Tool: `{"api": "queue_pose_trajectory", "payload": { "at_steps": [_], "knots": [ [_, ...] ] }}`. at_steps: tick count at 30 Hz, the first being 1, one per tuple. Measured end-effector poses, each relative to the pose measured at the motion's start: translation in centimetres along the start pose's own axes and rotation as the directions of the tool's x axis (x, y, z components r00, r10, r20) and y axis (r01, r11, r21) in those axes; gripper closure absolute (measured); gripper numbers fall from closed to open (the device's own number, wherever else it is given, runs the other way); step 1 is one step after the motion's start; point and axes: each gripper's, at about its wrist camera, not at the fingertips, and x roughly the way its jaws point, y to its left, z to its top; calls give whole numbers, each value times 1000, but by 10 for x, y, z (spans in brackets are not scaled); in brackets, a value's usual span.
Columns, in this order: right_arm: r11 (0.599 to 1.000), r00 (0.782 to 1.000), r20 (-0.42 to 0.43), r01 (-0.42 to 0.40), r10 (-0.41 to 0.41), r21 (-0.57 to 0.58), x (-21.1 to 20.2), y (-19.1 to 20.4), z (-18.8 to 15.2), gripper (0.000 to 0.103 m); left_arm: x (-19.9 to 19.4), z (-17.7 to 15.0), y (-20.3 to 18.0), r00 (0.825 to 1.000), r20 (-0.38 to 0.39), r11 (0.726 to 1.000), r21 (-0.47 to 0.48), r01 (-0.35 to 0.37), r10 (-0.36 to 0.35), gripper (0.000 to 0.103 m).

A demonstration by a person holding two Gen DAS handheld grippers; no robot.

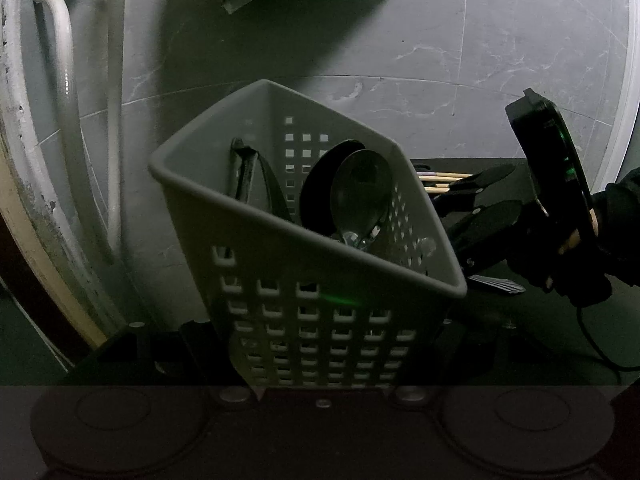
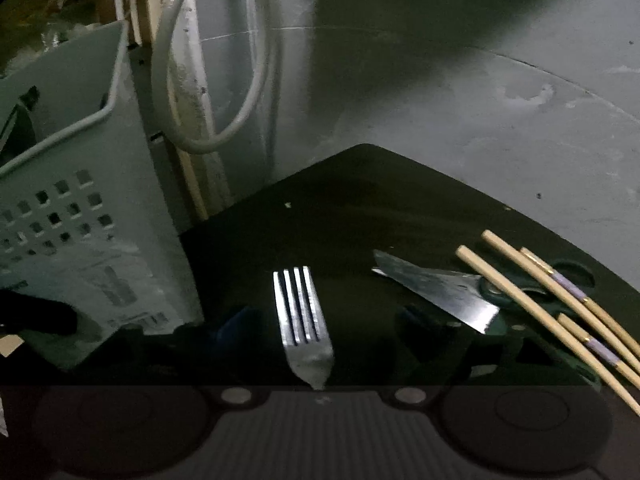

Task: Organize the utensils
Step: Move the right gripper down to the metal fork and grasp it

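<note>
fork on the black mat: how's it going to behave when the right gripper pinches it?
The fork looks like polished metal: probably stiff, likely slippery. It lies flat on the black mat, so the right gripper may struggle to get under it. Flat shape: it should slide, not roll.

Black glove [image 1: 624,220], black cabled gripper [image 1: 486,216]

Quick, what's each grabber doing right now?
Left gripper: closed, holding the grey utensil basket.
Right gripper: open around the fork, not gripping it.
</note>
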Motion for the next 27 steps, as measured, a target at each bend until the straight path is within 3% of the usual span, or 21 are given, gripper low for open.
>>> {"api": "queue_pose_trajectory", "payload": {
  "at_steps": [13,17,27],
  "knots": [
    [999,1000,5,-24,24,-35,10,4,5,48,0,0,1,1000,-2,1000,-1,-2,2,27],
    [999,1000,7,-25,25,-37,11,5,8,77,0,0,1,1000,-3,1000,-1,-4,4,26],
    [999,999,40,19,-20,33,-2,-5,-1,79,0,-1,3,1000,-3,1000,-3,-6,6,26]
  ]
}}
